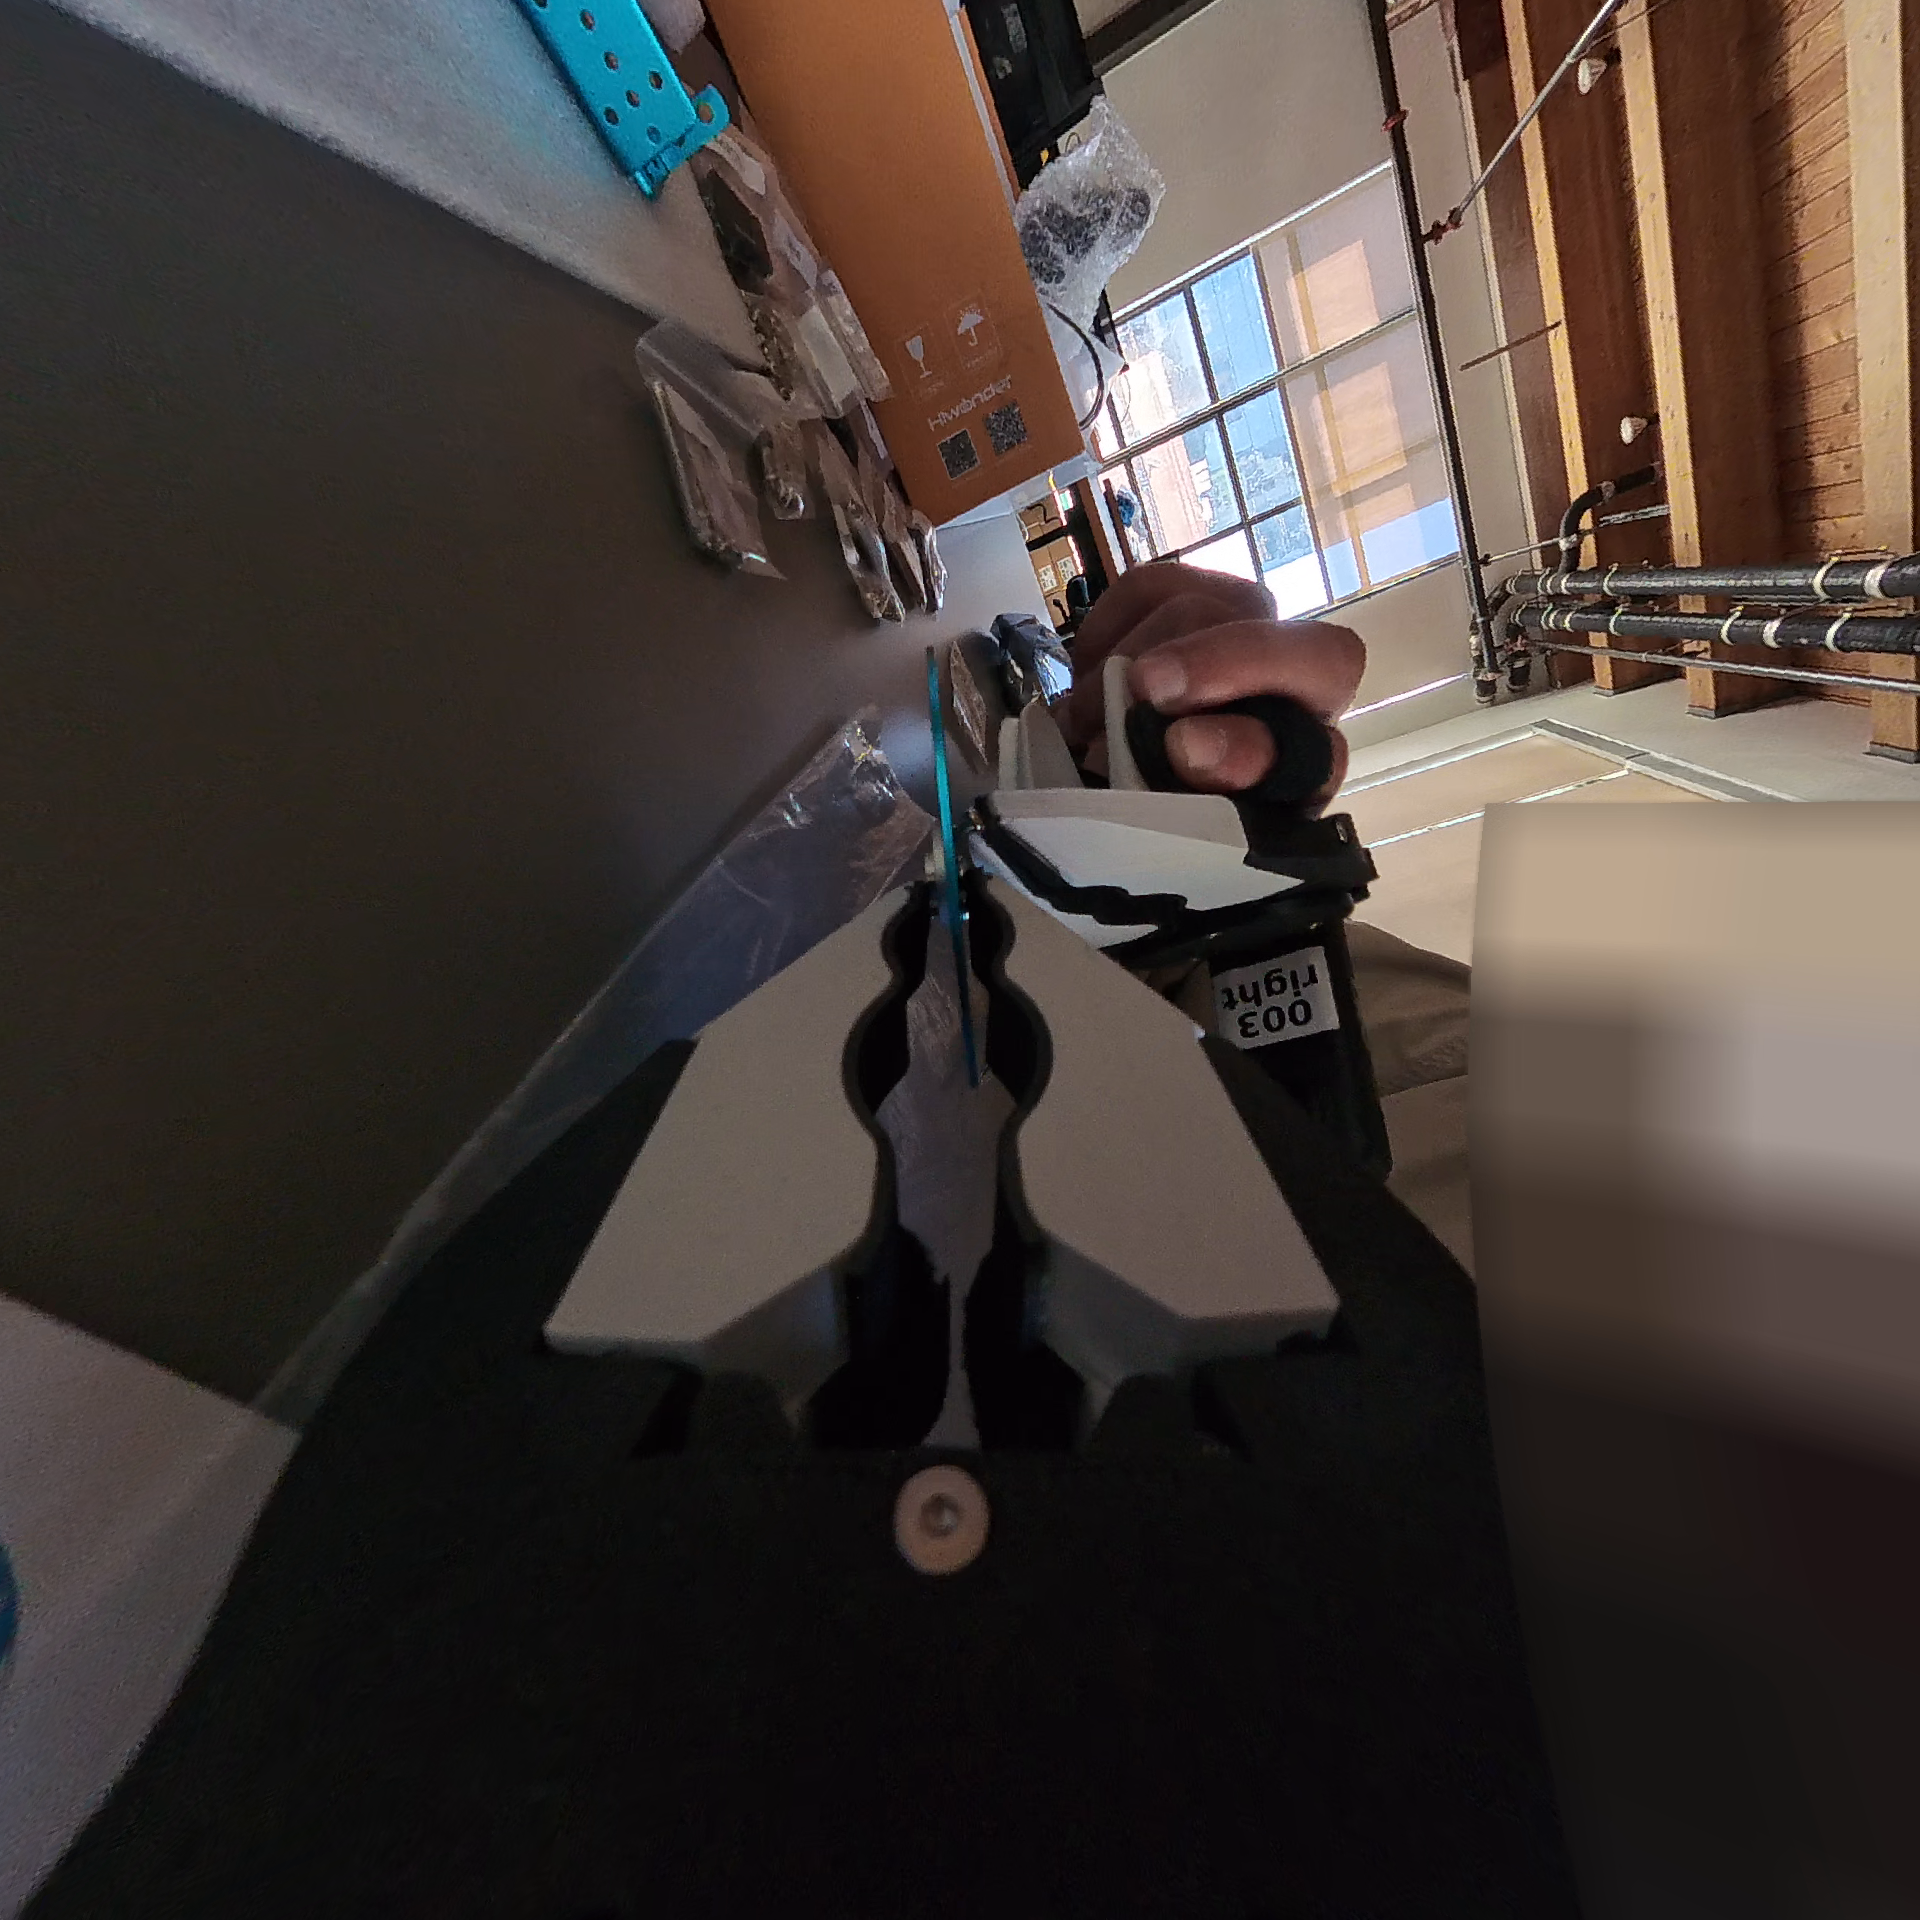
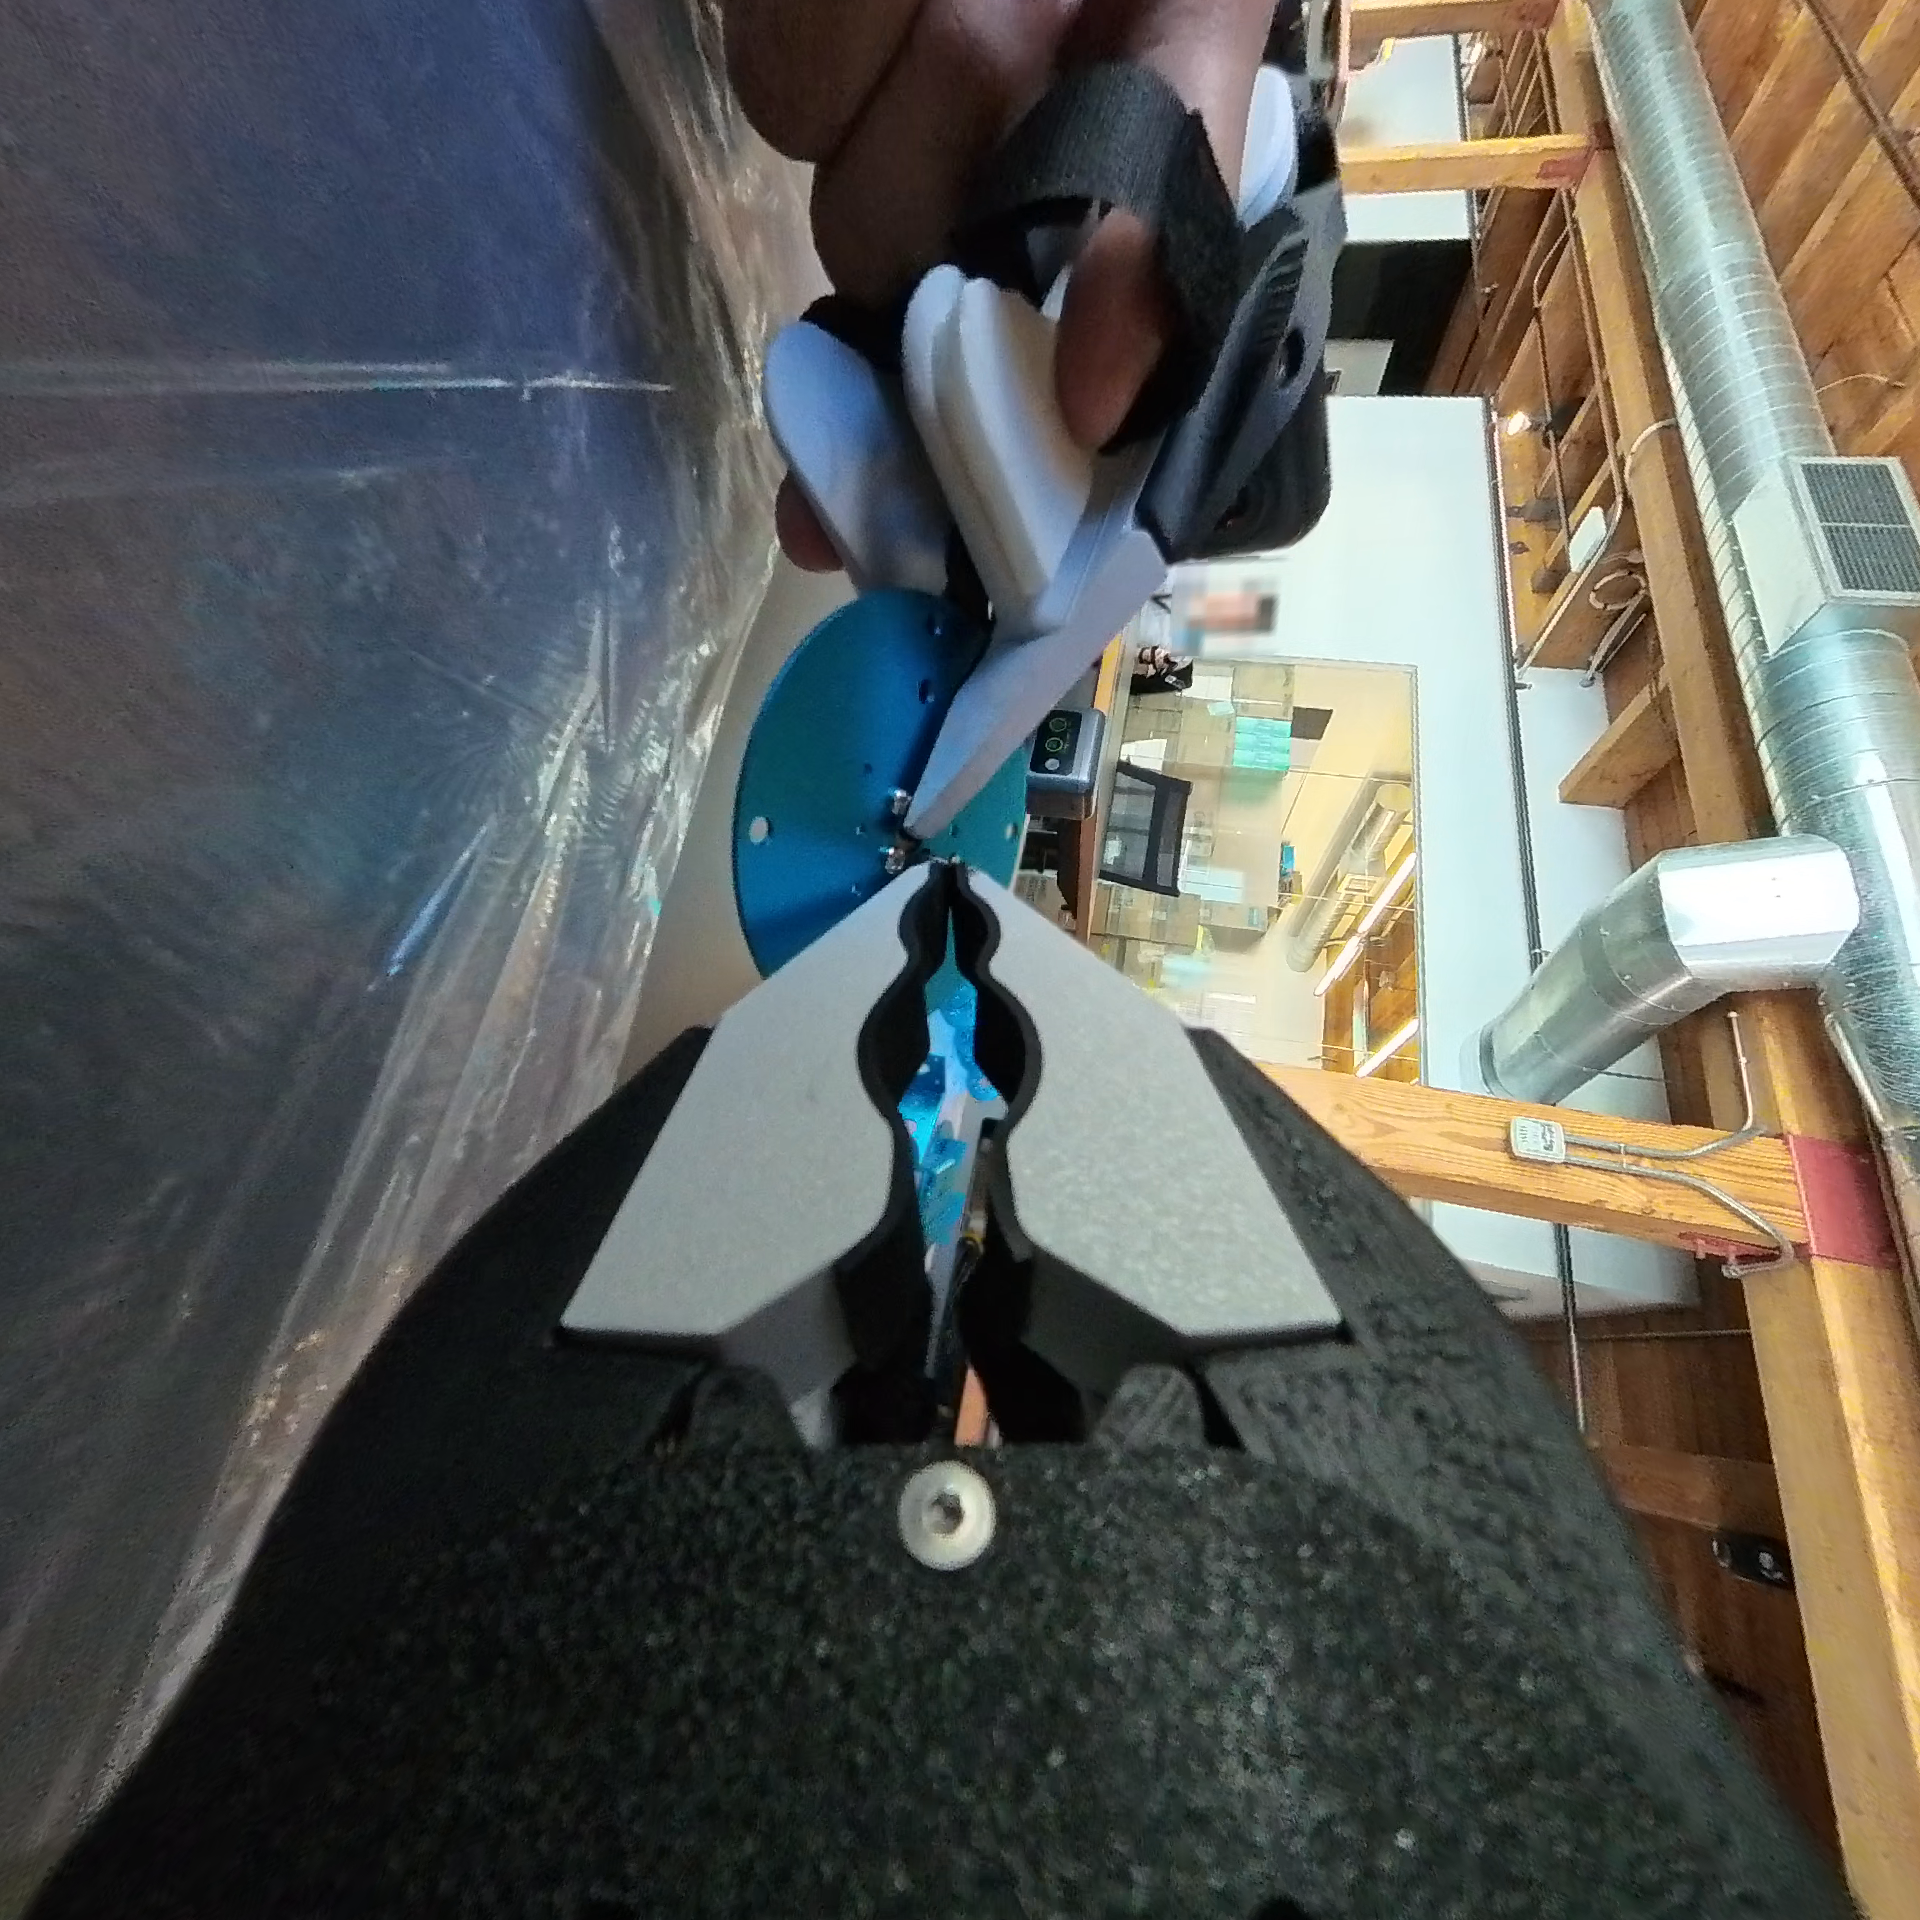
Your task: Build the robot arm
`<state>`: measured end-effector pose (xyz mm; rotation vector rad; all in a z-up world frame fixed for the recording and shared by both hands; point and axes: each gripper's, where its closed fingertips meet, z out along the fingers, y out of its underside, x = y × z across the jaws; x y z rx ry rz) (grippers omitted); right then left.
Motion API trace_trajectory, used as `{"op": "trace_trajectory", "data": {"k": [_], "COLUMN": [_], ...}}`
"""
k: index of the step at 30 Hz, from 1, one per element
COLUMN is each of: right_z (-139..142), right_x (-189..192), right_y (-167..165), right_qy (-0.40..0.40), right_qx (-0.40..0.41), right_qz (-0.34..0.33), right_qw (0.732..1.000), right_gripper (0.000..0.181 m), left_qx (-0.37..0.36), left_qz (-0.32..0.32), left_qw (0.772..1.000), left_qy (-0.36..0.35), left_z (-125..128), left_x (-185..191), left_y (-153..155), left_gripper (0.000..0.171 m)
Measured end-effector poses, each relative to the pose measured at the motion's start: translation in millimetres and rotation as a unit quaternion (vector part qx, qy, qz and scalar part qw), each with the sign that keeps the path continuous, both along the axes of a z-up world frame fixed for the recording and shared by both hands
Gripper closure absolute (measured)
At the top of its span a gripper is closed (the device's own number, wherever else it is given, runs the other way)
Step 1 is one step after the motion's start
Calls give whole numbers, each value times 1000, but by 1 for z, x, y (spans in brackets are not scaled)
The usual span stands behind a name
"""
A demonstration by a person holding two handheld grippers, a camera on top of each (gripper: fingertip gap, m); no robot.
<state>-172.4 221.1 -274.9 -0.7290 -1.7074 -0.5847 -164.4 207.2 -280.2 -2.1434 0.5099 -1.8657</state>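
My left gripper [image 1: 943,902] is shut on a thin round blue metal disc [image 1: 951,810], seen edge-on between its fingers. In the right wrist view the disc [image 2: 831,769] shows its face with small holes and two small screws [image 2: 896,826]. The left gripper [image 2: 914,823] comes in there from above, held by a hand [image 2: 935,125]. My right gripper [image 2: 951,871] is shut, with its tips against the disc's face beside the screws. I cannot tell whether it pinches anything. In the left wrist view the right gripper [image 1: 979,826] comes from the right and meets the disc.
A dark mat [image 1: 312,623] lies under a clear plastic bag [image 1: 790,914]. Several small bags of parts [image 1: 790,436], a blue perforated bracket [image 1: 623,83], an orange box [image 1: 914,260] and a bubble-wrapped item [image 1: 1086,208] lie farther off. Crinkled plastic sheet [image 2: 312,623] fills the left.
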Motion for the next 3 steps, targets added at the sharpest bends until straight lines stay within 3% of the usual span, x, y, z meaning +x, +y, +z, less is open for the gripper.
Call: {"op": "trace_trajectory", "data": {"k": [3], "right_z": [0], "right_x": [2], "right_y": [-2], "right_qy": [-3], "right_qx": [-8], "right_qz": [-9], "right_qw": [1000], "right_gripper": [181], "left_qx": [-1], "left_qz": [1], "left_qw": [1000], "left_qy": [0], "left_z": [0], "left_x": [0], "left_y": [0], "left_gripper": [165]}}
